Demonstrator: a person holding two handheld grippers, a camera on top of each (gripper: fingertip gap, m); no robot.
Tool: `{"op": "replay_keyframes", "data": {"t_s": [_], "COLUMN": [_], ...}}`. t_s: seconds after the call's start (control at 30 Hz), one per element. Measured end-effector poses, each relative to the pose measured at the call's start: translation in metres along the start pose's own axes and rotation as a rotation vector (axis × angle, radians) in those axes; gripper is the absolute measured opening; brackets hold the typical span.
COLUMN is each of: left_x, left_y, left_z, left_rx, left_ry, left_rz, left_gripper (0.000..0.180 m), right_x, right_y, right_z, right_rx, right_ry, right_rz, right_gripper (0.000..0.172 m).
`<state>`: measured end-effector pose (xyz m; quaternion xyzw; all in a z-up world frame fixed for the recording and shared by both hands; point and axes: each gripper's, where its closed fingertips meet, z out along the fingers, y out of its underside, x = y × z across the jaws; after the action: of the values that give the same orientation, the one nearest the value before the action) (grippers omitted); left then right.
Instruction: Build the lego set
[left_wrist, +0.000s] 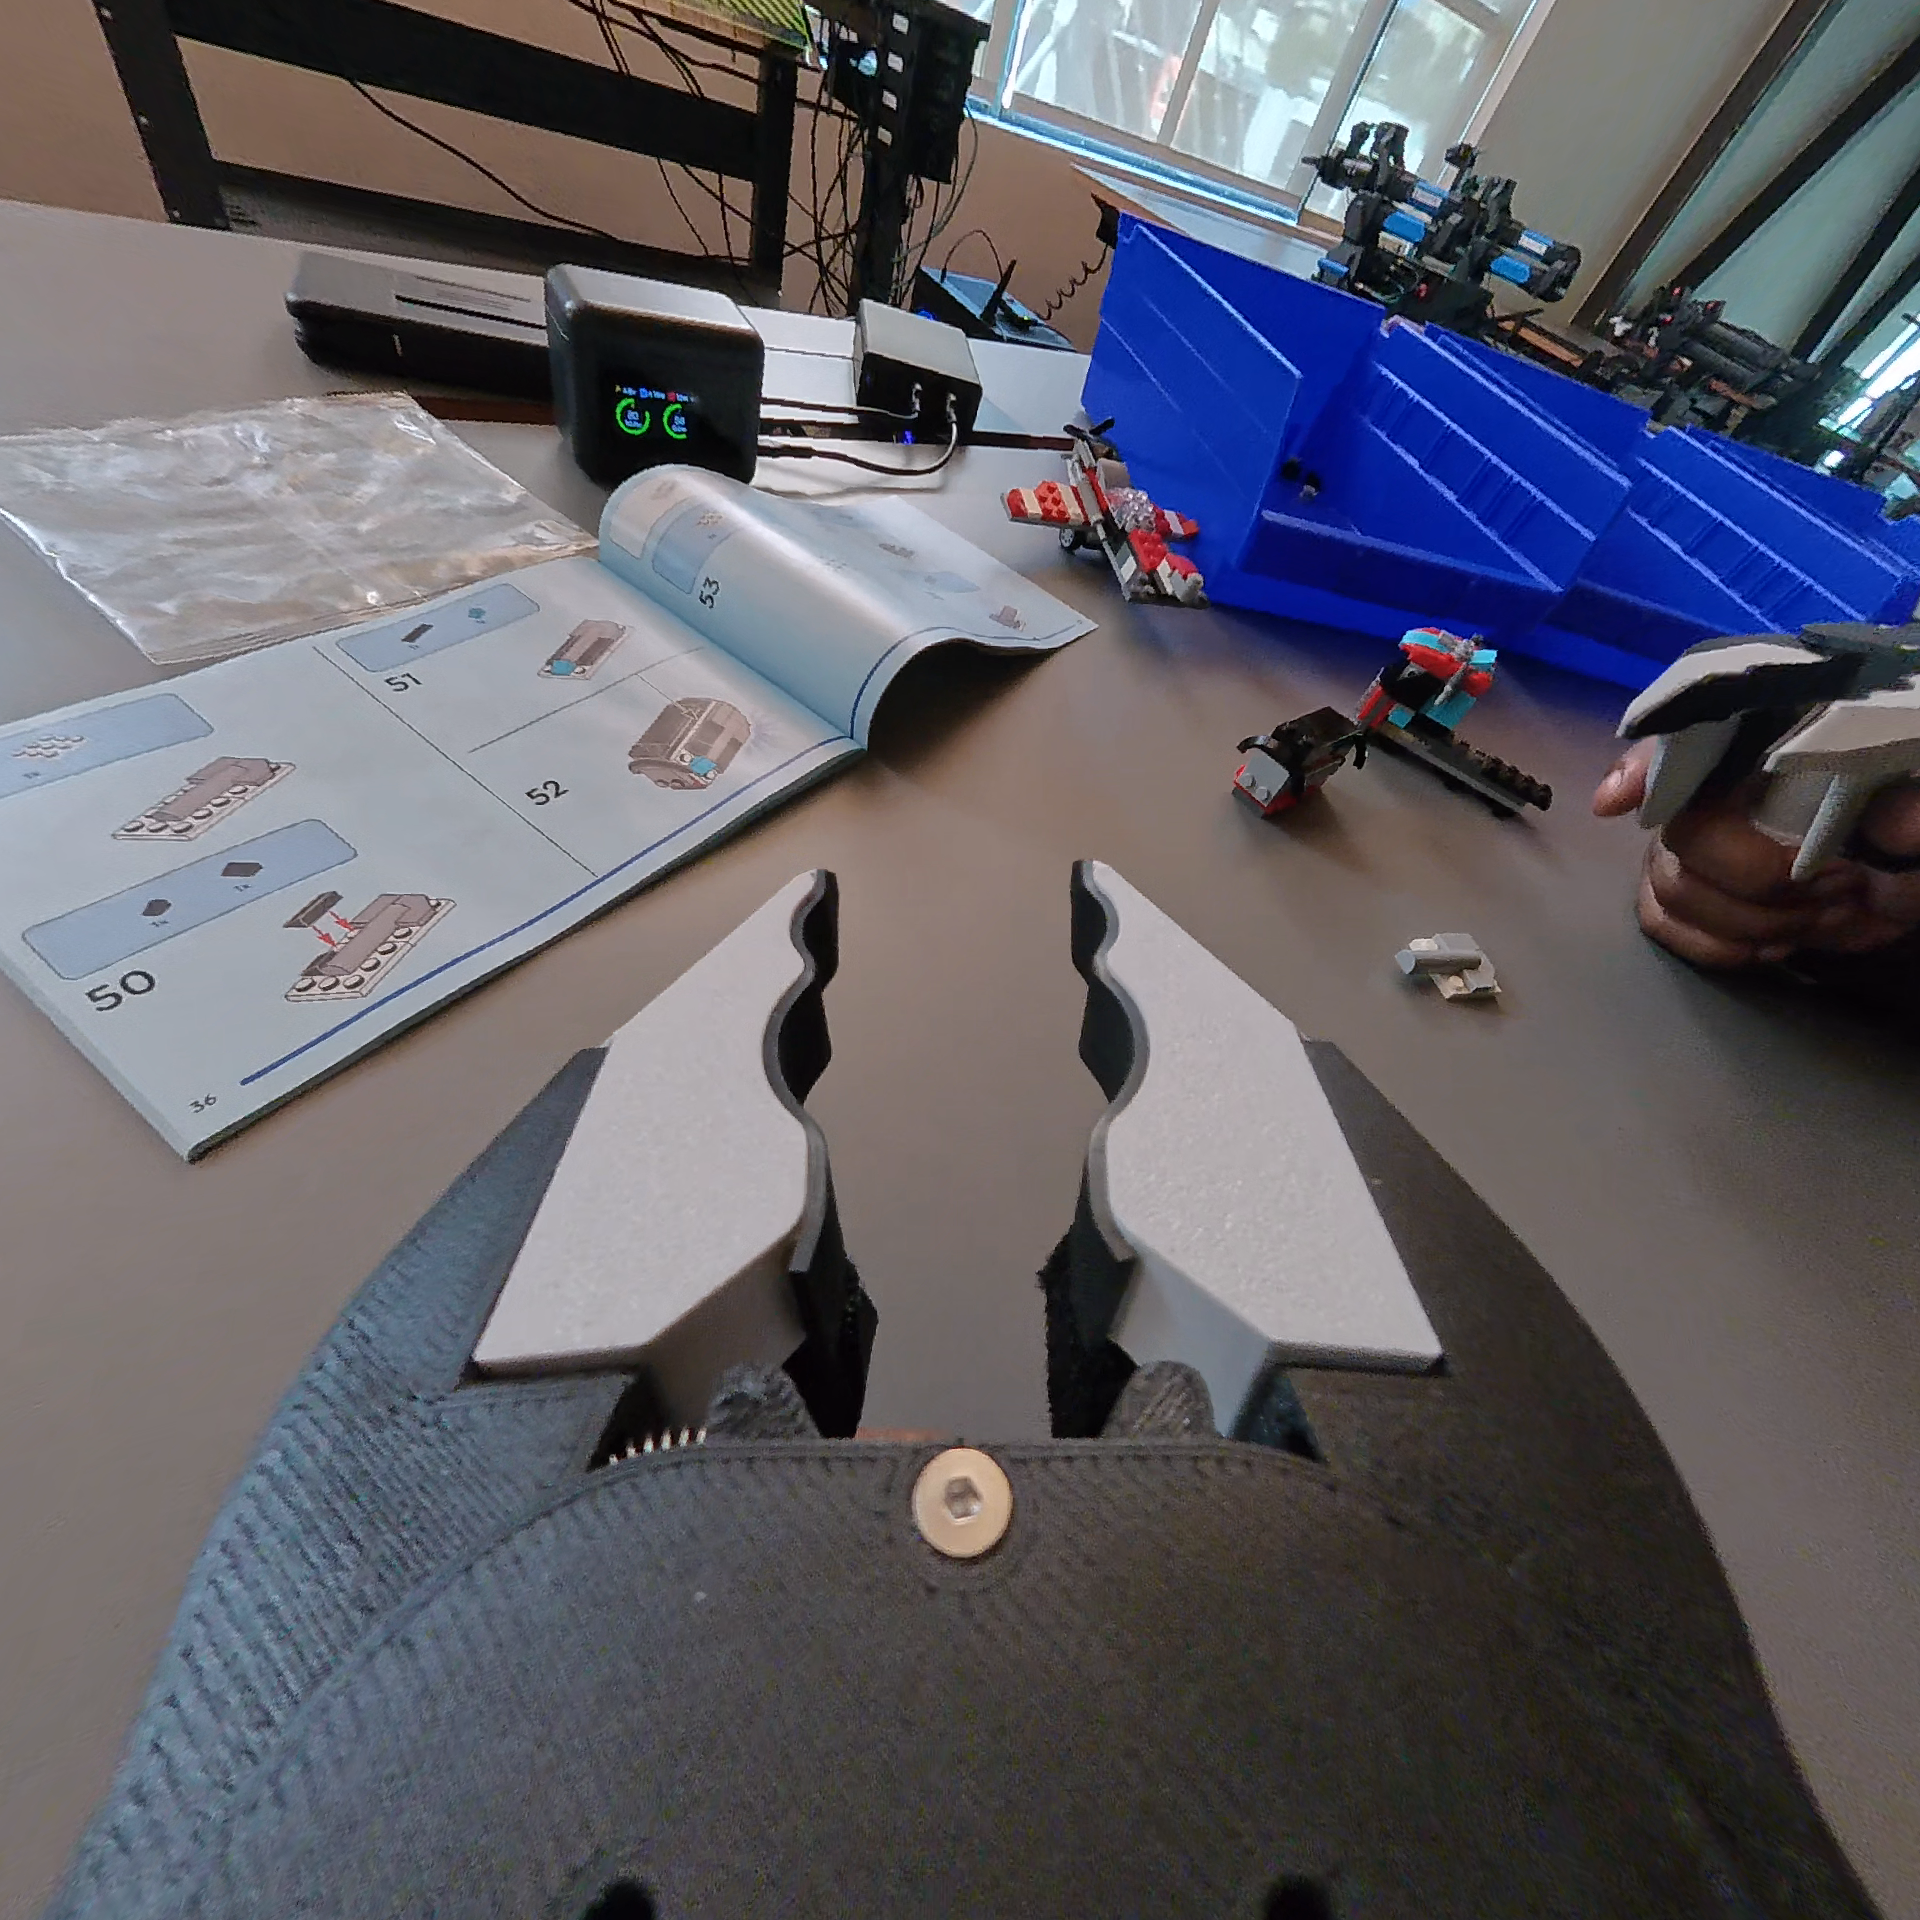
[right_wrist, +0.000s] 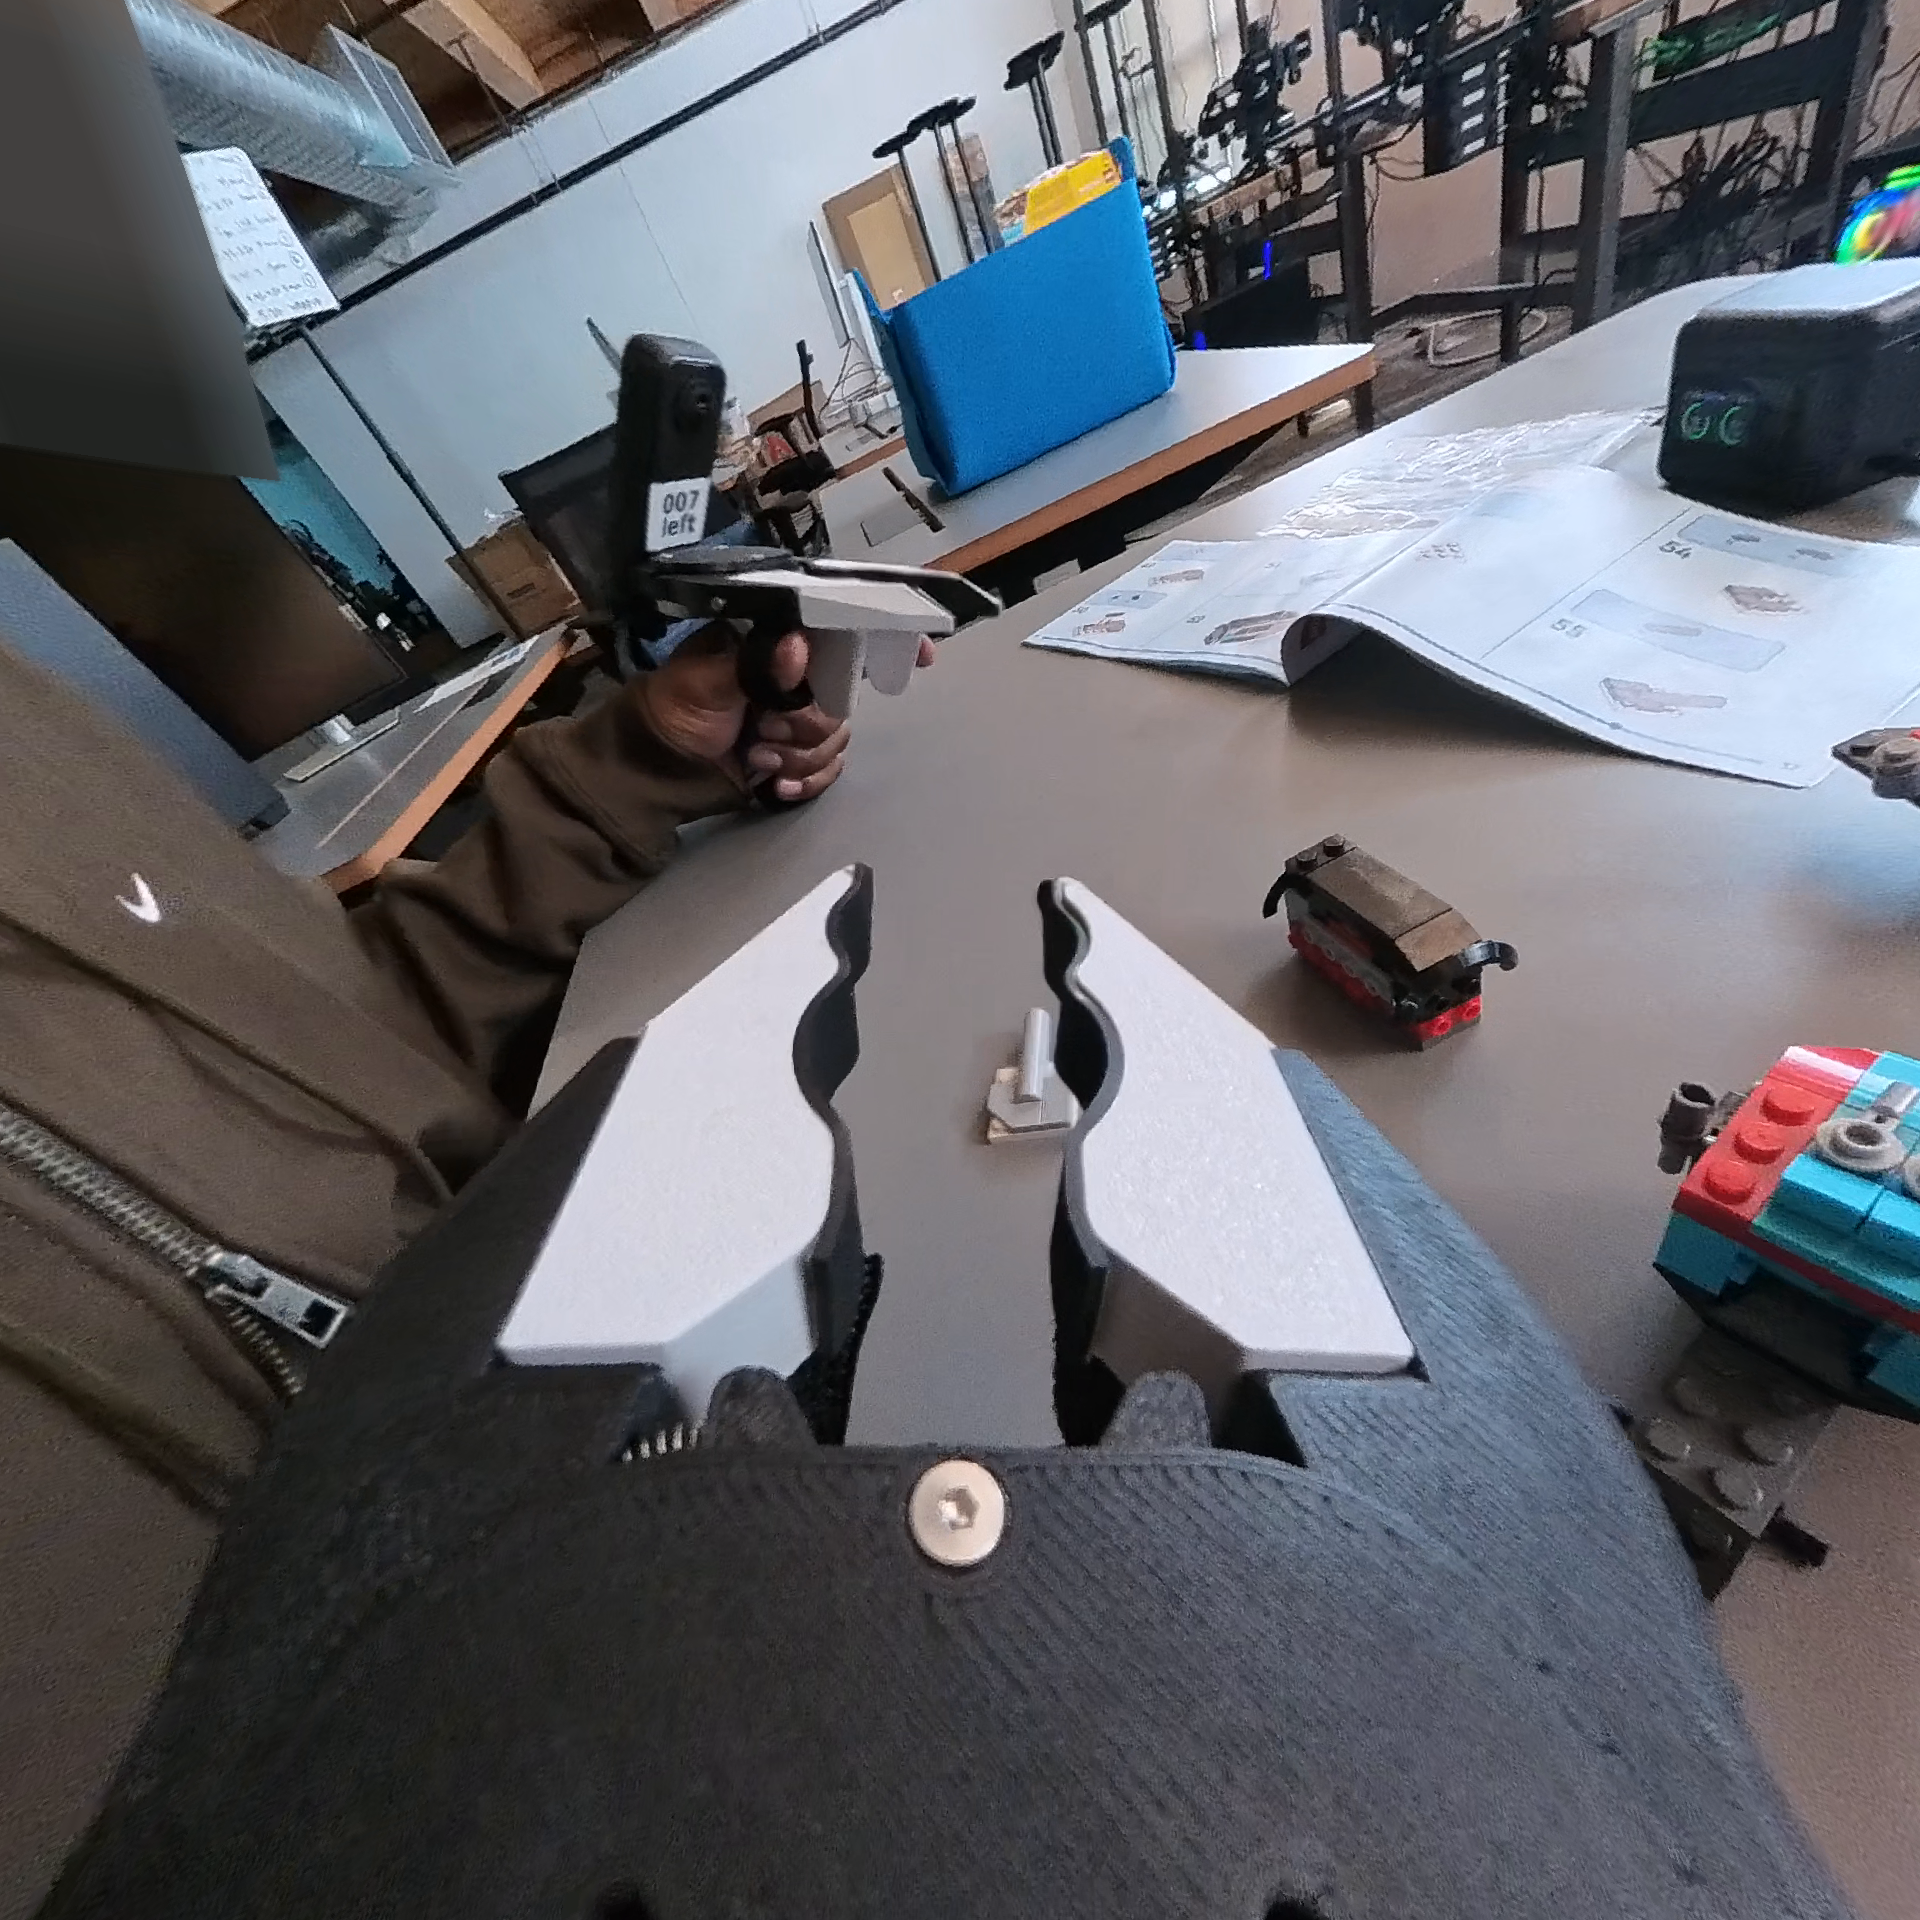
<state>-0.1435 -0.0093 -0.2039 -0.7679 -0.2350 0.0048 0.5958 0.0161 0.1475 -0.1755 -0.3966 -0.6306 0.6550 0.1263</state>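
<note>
A grey-brown table (left_wrist: 935, 727) carries an open instruction booklet (left_wrist: 416, 748) ahead-left of the left gripper (left_wrist: 953, 883), a clear plastic bag (left_wrist: 260, 509) beyond it, what may be a power unit (left_wrist: 655, 374), blue bins (left_wrist: 1455, 457) ahead-right, several brick models (left_wrist: 1392, 738), and a small grey brick piece (right_wrist: 1023, 1091) lying between the right gripper's fingers (right_wrist: 1153, 1101).

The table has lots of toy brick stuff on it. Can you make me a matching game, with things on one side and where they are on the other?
Things:
1. Small grey brick piece
2. Instruction booklet
3. Red and white toy plane
4. Clear plastic bag

Places:
A. Right beside the blue bins
B. Lying open on the table
C. Flat behind the booklet
D. On the table between the open fingers of the right hand-held gripper, not gripped

Pairs: 1-D, 2-B, 3-A, 4-C
</note>
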Motion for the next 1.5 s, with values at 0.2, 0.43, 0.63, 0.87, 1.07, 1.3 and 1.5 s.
{"op": "replay_keyframes", "data": {"t_s": [0.2, 0.43, 0.63, 0.87, 1.07, 1.3, 1.5], "left_x": [0.003, 0.001, 0.0, 0.0, -0.002, -0.006, -0.006], "left_y": [0.005, 0.005, 0.015, 0.032, 0.037, 0.038, 0.041], "left_z": [0.004, 0.003, 0.01, 0.02, 0.024, 0.024, 0.025], "left_rx": [-0.043, -0.038, -0.115, -0.235, -0.276, -0.283, -0.307], "left_ry": [0.027, 0.007, -0.03, -0.119, -0.164, -0.187, -0.175], "left_rz": [-0.004, -0.011, 0.021, 0.143, 0.18, 0.169, 0.157], "left_gripper": [0.046, 0.046, 0.046, 0.045, 0.045, 0.044, 0.042], "right_x": [-0.001, -0.008, -0.003, 0.002, 0.008, 0.017, 0.058], "right_y": [-0.005, -0.029, -0.022, -0.018, -0.022, -0.027, -0.037], "right_z": [-0.011, -0.056, -0.134, -0.225, -0.281, -0.349, -0.455], "right_rx": [0.04, 0.14, 0.189, 0.219, 0.222, 0.204, -0.032], "right_ry": [0.047, 0.123, 0.279, 0.47, 0.58, 0.754, 1.061], "right_rz": [-0.053, -0.138, -0.168, -0.203, -0.232, -0.279, -0.291], "right_gripper": [0.035, 0.036, 0.038, 0.039, 0.037, 0.033, 0.031]}}
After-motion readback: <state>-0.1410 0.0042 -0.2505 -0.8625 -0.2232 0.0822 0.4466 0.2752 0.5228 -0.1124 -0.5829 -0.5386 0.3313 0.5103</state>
